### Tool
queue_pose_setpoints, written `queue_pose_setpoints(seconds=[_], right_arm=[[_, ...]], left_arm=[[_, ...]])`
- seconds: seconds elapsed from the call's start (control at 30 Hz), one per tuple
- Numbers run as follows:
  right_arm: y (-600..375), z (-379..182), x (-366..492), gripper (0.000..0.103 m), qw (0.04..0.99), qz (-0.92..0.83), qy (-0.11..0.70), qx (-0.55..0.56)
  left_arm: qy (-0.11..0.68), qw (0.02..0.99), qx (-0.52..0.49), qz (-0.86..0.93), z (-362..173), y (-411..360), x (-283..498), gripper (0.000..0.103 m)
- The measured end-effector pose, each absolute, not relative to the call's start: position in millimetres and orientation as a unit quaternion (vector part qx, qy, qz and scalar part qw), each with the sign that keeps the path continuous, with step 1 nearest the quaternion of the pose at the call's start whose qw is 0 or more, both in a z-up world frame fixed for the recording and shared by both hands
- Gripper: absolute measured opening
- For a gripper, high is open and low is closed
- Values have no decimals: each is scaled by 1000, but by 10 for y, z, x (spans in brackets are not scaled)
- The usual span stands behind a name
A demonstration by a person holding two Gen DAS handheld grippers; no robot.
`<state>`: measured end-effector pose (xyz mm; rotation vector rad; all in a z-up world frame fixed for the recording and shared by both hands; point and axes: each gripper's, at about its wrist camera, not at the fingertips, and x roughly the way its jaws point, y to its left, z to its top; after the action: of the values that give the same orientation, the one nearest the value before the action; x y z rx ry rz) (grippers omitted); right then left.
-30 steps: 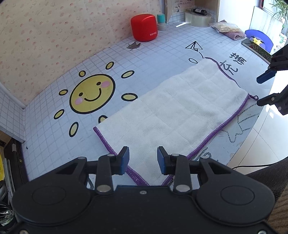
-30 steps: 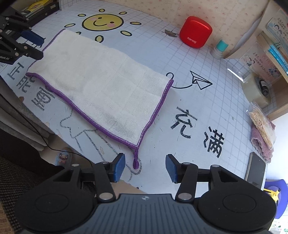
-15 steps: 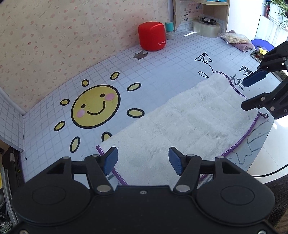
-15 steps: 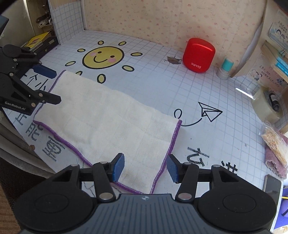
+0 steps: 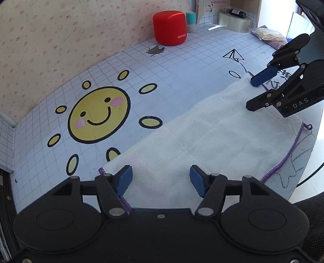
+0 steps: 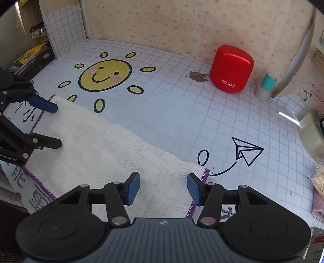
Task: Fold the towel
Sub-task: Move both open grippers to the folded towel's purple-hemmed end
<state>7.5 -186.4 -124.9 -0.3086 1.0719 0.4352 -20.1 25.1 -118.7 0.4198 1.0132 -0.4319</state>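
Observation:
A white towel (image 5: 212, 137) with purple stitched edges lies flat on the printed table mat; the right wrist view shows the same towel (image 6: 97, 147). My left gripper (image 5: 161, 182) hovers open over the towel's left end, near its far left corner. My right gripper (image 6: 163, 188) is open over the right end, its right pad close to the purple edge at the far right corner. Each gripper appears in the other's view: the right gripper (image 5: 253, 93) at the right, the left gripper (image 6: 57, 125) at the left. Nothing is held.
A red speaker (image 5: 169, 27) (image 6: 231, 68) and a small teal-capped bottle (image 6: 266, 86) stand by the back wall. A tape roll (image 5: 235, 19) and a snack bag (image 5: 267, 36) lie at the far right. The table's front edge runs just past the towel.
Both grippers moved forward from the table's front edge over the towel's two ends and toward its far corners. The left jaws opened wider. The towel has not shifted.

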Motion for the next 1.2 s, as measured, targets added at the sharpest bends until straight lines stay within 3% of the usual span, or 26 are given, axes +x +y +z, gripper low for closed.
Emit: queue_pose_setpoints(seconds=[0.27, 1.2], right_arm=[[-1866, -1300, 224, 55, 832, 206, 498, -131], [-1760, -1345, 912, 60, 845, 197, 481, -126]], left_arm=[[479, 837, 171, -200, -1235, 344, -16, 78], [467, 849, 176, -172, -1266, 393, 566, 81]])
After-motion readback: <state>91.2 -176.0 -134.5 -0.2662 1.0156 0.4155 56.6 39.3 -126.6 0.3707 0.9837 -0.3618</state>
